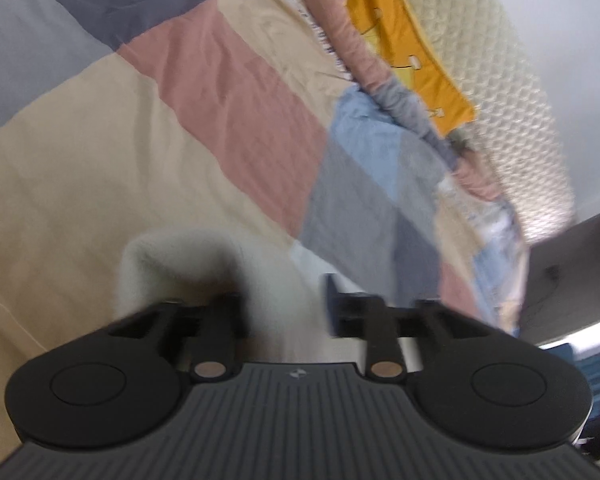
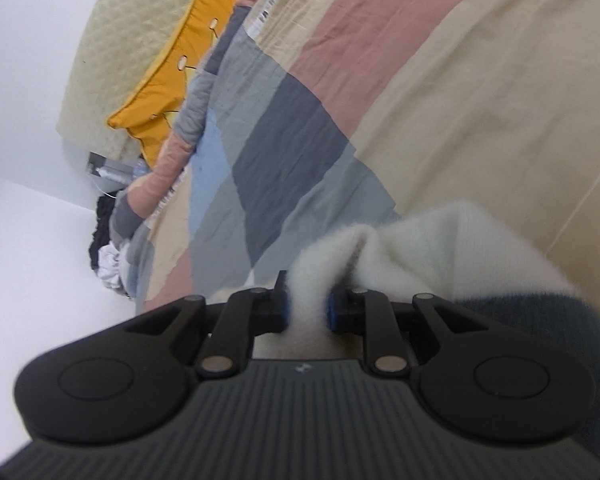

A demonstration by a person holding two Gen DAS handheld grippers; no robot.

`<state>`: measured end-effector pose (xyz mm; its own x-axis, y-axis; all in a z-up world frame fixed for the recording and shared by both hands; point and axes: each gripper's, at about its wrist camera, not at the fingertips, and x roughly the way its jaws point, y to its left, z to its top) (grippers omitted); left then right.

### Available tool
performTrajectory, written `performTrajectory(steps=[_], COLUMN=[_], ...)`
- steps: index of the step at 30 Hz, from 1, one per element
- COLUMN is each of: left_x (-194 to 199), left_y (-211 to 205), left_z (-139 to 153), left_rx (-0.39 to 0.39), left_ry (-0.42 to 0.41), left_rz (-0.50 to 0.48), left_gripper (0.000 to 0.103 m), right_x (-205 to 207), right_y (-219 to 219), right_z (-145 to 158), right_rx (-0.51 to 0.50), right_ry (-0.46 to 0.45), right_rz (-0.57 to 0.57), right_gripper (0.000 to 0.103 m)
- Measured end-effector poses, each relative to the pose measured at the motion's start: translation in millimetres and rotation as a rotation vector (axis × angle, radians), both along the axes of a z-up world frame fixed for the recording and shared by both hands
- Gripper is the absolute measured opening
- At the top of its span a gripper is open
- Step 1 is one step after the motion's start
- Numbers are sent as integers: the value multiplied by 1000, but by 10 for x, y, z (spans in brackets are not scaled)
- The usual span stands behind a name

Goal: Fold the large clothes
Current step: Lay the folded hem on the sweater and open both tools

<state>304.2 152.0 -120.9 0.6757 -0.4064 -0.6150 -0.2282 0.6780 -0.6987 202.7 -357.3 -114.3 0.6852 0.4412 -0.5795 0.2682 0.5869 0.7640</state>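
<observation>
A white fluffy garment lies on a patchwork bedspread. In the left wrist view my left gripper is open, its jaws standing wide over the white fluff, which lies between and under them without being pinched. In the right wrist view my right gripper is shut on a raised fold of the same white garment, the blue pads squeezing it from both sides. A dark teal part of the garment shows at the right, behind that gripper. The rest of the garment is hidden below the gripper bodies.
The bedspread has beige, pink, grey and blue patches. A yellow pillow leans on a cream quilted headboard at the bed's far end. A pile of dark and white clothes sits beside the bed. Grey furniture stands nearby.
</observation>
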Motion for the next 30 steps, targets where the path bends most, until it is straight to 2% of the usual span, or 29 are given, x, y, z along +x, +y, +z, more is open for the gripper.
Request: performTrajectory(steps=[1,3,5,8,11,12,15,18,22,24,26,30], left_x=[-45,-148,-263,-494,-721,-781,-882,-894,-897,-855,-785,-646], left_y=[14,48,54,30,-37,-77,-233,-418,-631,-706,-757,-813], left_z=[66,197,344,506,583,606,650,573,435,358,304,253], left_rx=[-11,-32,-29,-1,4,27,166,249,344,392,433,509], left_ry=[-19,-45,-86,-125,-141,-134,-95,-32,5,26,26,-14], left_rz=[-3,-10,-22,-27,-56,-70,-122,-203,-263,-273,-266,-214], left_gripper=[63,66,67,67,69,70,70,70,70,70,70,70], right_x=[-22,-79,-179,-341,-480,-519,-582,-590,-559,-509,-449,-218], right_y=[-1,-5,-5,52,178,220,379,534,710,761,809,827], right_z=[22,83,185,367,525,560,646,665,555,470,411,315], right_rx=[8,34,60,46,50,62,61,-34,-202,-278,-341,-373], right_ry=[-7,-26,-74,-152,-233,-248,-280,-253,-188,-143,-120,-97], right_rz=[5,29,47,77,159,182,266,316,343,349,365,386], right_gripper=[28,49,62,62,62,62,62,62,60,54,52,51])
